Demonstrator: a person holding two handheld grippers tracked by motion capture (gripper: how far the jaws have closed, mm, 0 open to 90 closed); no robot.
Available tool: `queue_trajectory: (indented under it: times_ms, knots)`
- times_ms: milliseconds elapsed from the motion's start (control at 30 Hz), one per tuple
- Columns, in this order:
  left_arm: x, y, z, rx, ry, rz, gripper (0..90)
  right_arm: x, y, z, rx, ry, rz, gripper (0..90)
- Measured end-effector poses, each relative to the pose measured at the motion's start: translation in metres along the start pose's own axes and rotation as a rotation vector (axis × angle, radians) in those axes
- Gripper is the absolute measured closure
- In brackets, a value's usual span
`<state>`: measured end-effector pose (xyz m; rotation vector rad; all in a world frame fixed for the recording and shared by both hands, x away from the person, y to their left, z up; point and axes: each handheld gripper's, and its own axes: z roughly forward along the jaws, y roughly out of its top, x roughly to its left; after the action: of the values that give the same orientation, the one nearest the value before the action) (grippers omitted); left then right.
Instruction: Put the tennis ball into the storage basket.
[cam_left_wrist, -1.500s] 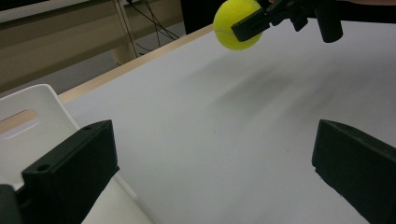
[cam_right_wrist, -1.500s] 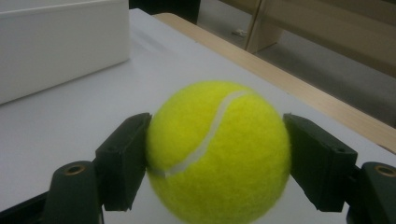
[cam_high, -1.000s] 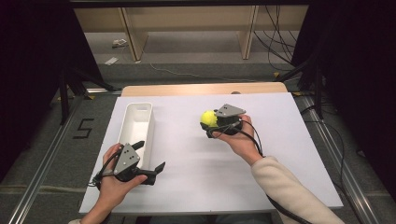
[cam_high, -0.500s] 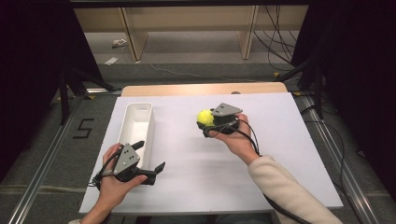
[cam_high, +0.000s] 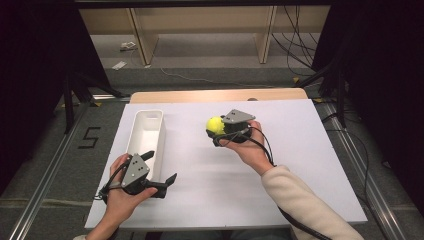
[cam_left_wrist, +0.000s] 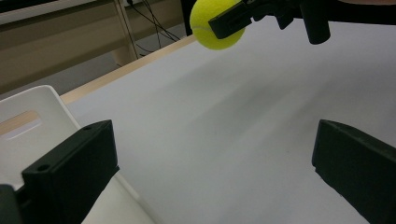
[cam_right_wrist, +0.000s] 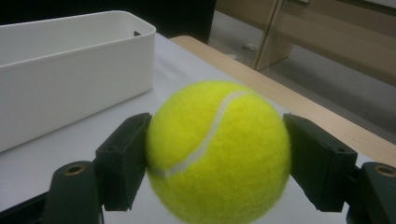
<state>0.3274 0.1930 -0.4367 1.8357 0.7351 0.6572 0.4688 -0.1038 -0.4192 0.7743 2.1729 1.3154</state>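
A yellow tennis ball is clamped between the jaws of my right gripper, held a little above the middle of the white table. A long white bin lies to the ball's left, empty as far as I see. My left gripper rests near the table's front left, beside the bin's near end, its jaws wide open with nothing between them.
The white tabletop has a wooden strip along its far edge. Beyond it stand wooden shelf legs and loose cables on the floor. Dark curtains flank both sides.
The right gripper has carried the ball slightly left, toward the bin. The left gripper has stayed where it was.
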Motion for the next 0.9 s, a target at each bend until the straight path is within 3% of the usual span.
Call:
queue_trajectory:
  times_ms: [900]
  knots:
    - [-0.0001,0.0002,-0.0006,-0.004,-0.001,0.001,0.0,0.0102,0.0083,0.0088,-0.013,0.019,-0.001,27.2]
